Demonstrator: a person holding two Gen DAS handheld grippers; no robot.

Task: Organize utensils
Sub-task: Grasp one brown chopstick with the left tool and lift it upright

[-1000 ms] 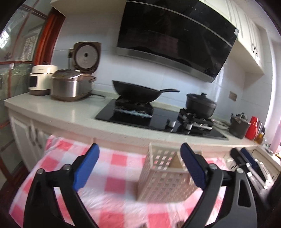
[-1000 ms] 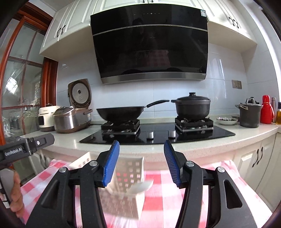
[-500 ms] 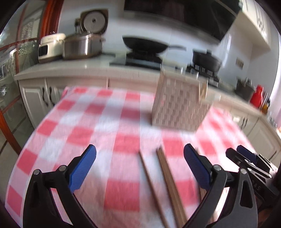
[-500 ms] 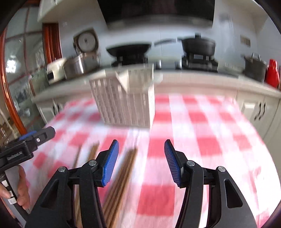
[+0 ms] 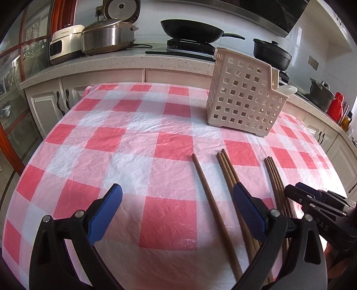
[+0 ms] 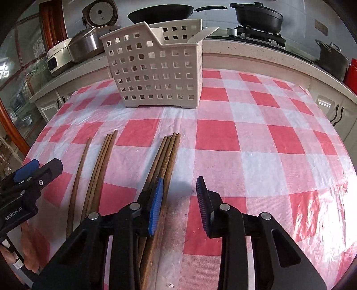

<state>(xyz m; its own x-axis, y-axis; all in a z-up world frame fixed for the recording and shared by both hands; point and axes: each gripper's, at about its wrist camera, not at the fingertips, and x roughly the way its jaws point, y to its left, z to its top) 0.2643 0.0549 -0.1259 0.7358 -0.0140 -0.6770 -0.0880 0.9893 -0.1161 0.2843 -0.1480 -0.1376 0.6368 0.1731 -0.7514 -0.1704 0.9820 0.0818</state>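
From the left wrist, the left gripper point(image 5: 177, 212) is wide open over the red and white checked bench point(image 5: 133, 133). Brown wooden chopsticks point(image 5: 209, 194) lie near the front edge.

From the right wrist, the right gripper point(image 6: 179, 200) is open too, holding nothing. The white plastic basket with square holes point(image 6: 156, 67) stands near the far edge.

Chopsticks on the checked cloth point(image 6: 256, 138): 1 lone stick point(image 6: 77, 178), a bunch of 3 point(image 6: 100, 169), a bunch of approx. 4 point(image 6: 166, 160) (ends overlap, hard to split), so about 8. Utensil basket point(image 6: 156, 67): 1, w/ 1 white spoon point(image 6: 202, 33) in it. Back counter point(image 5: 125, 61): 1 wok point(image 5: 191, 29), 1 lidded black pot point(image 6: 258, 14), 2 cookers point(image 5: 107, 36).
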